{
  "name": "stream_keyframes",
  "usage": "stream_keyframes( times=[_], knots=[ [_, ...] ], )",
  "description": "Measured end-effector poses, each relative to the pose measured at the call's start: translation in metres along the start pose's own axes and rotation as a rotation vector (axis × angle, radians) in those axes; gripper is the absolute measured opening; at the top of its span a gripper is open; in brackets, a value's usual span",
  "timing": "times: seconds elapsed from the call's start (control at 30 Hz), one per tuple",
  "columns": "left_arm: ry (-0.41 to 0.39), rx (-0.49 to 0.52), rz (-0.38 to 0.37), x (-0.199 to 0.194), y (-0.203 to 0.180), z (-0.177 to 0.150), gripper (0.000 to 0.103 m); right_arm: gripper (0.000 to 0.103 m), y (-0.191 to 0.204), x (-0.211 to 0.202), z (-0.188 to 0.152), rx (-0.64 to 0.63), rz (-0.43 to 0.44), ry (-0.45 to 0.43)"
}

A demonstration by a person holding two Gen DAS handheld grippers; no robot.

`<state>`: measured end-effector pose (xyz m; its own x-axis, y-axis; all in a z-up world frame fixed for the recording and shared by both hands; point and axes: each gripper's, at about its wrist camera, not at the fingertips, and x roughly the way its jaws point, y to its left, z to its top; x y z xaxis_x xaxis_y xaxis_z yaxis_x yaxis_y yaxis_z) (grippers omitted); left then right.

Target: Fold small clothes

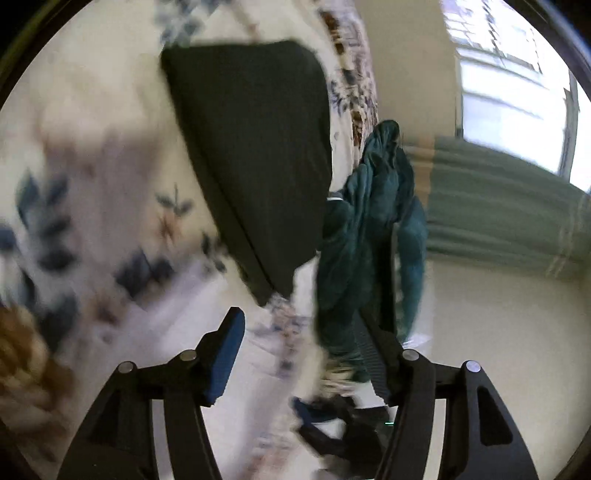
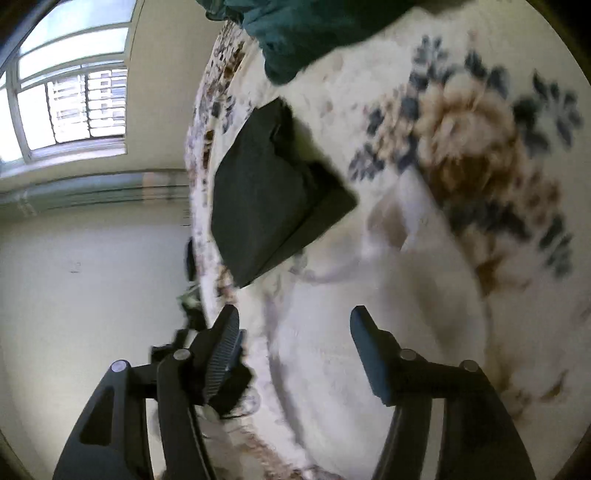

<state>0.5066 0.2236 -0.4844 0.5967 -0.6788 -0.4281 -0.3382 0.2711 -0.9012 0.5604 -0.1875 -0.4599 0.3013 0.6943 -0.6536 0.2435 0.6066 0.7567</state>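
Observation:
A folded black garment (image 1: 255, 155) lies flat on the white flowered bedspread (image 1: 92, 147). It also shows in the right wrist view (image 2: 266, 199), ahead of my right gripper. A crumpled teal garment (image 1: 369, 236) hangs at the bed's edge, right of the black one and against my left gripper's right finger; its bottom shows at the top of the right wrist view (image 2: 306, 33). My left gripper (image 1: 306, 343) is open and empty, short of the black garment. My right gripper (image 2: 295, 332) is open and empty above the bedspread (image 2: 406, 258).
The bed's edge runs through both views, with pale floor (image 2: 92, 277) beyond it. A window (image 2: 70, 92) and a green-striped wall base (image 1: 498, 214) lie behind. Black gear (image 1: 340, 424) sits low by the bed edge.

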Motion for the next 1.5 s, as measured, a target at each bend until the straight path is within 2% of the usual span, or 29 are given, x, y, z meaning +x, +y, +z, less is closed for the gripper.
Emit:
stream_keyframes(
  times=[0.07, 0.13, 0.2, 0.27, 0.3, 0.33, 0.37, 0.4, 0.5, 0.57, 0.6, 0.67, 0.73, 0.77, 0.8, 0.83, 0.87, 0.9, 0.97, 1.0, 1.03, 1.07, 1.1, 1.23, 1.37, 1.5],
  knots=[
    [0.02, 0.176, 0.108, -0.005, -0.014, -0.011, 0.058, 0.065, 0.001, -0.008, -0.004, -0.062, -0.092, -0.005],
    [0.076, 0.364, 0.266, 0.001, -0.022, -0.025, 0.058, 0.065, -0.008, -0.018, -0.019, -0.107, -0.189, -0.002],
    [0.147, 0.484, 0.39, 0.016, -0.016, -0.038, 0.058, 0.065, -0.022, -0.019, -0.033, -0.1, -0.256, 0.006],
    [0.214, 0.57, 0.471, 0.035, -0.008, -0.047, 0.056, 0.065, -0.037, -0.011, -0.044, -0.078, -0.271, 0.031],
    [0.229, 0.612, 0.493, 0.043, -0.005, -0.053, 0.042, 0.061, -0.045, -0.004, -0.05, -0.055, -0.272, 0.045],
    [0.23, 0.649, 0.501, 0.045, -0.002, -0.056, 0.01, 0.052, -0.049, 0.001, -0.05, -0.047, -0.276, 0.043],
    [0.228, 0.67, 0.502, 0.045, -0.002, -0.058, 0.007, 0.016, -0.051, 0.006, -0.052, -0.05, -0.294, 0.035],
    [0.215, 0.69, 0.495, 0.045, -0.004, -0.059, 0.007, 0.006, -0.049, 0.007, -0.054, -0.058, -0.311, 0.021],
    [0.133, 0.687, 0.512, 0.028, -0.001, -0.053, 0.005, 0.004, -0.033, -0.004, -0.055, -0.103, -0.332, -0.071],
    [0.131, 0.65, 0.554, 0.026, 0.014, -0.042, 0.005, 0.004, -0.021, -0.018, -0.053, -0.134, -0.356, -0.134],
    [0.149, 0.625, 0.568, 0.028, 0.024, -0.038, 0.005, 0.004, -0.019, -0.019, -0.05, -0.14, -0.381, -0.138],
    [0.184, 0.587, 0.567, 0.034, 0.029, -0.034, 0.006, 0.004, -0.024, -0.007, -0.043, -0.137, -0.402, -0.066],
    [0.2, 0.585, 0.541, 0.036, 0.019, -0.033, 0.01, 0.005, -0.028, 0.011, -0.034, -0.124, -0.435, 0.053],
    [0.199, 0.596, 0.531, 0.036, 0.011, -0.033, 0.015, 0.007, -0.026, 0.012, -0.031, -0.118, -0.442, 0.068],
    [0.199, 0.61, 0.508, 0.037, 0.004, -0.033, 0.027, 0.009, -0.022, 0.008, -0.028, -0.122, -0.436, 0.051],
    [0.194, 0.629, 0.481, 0.039, -0.004, -0.032, 0.04, 0.014, -0.017, 0.002, -0.025, -0.137, -0.416, 0.022],
    [0.188, 0.649, 0.477, 0.043, -0.008, -0.031, 0.047, 0.032, -0.012, -0.003, -0.021, -0.148, -0.412, -0.001],
    [0.19, 0.661, 0.476, 0.047, -0.01, -0.03, 0.052, 0.046, -0.008, -0.004, -0.018, -0.16, -0.409, -0.017],
    [0.21, 0.691, 0.502, 0.068, -0.013, -0.026, 0.052, 0.048, -0.003, 0.003, -0.009, -0.184, -0.413, -0.018],
    [0.224, 0.723, 0.526, 0.08, -0.014, -0.025, 0.049, 0.048, -0.002, 0.014, -0.002, -0.2, -0.419, 0.01],
    [0.225, 0.753, 0.547, 0.088, -0.016, -0.026, 0.031, 0.047, -0.001, 0.022, 0.0, -0.215, -0.431, 0.024],
    [0.208, 0.804, 0.576, 0.092, -0.018, -0.027, 0.01, 0.028, 0.002, 0.031, 0.001, -0.246, -0.467, 0.026],
    [0.204, 0.837, 0.593, 0.092, -0.021, -0.028, 0.002, 0.003, 0.004, 0.034, 0.002, -0.265, -0.49, 0.02],
    [0.112, 0.893, 0.55, 0.068, -0.038, -0.028, 0.002, 0.005, 0.028, 0.018, -0.004, -0.349, -0.55, -0.084],
    [0.065, 0.824, 0.54, 0.051, -0.033, -0.013, 0.002, 0.005, 0.045, 0.0, -0.01, -0.386, -0.533, -0.147],
    [0.08, 0.763, 0.553, 0.061, -0.026, 0.006, 0.002, 0.004, 0.048, 0.011, 0.003, -0.378, -0.539, -0.146]
  ],
)
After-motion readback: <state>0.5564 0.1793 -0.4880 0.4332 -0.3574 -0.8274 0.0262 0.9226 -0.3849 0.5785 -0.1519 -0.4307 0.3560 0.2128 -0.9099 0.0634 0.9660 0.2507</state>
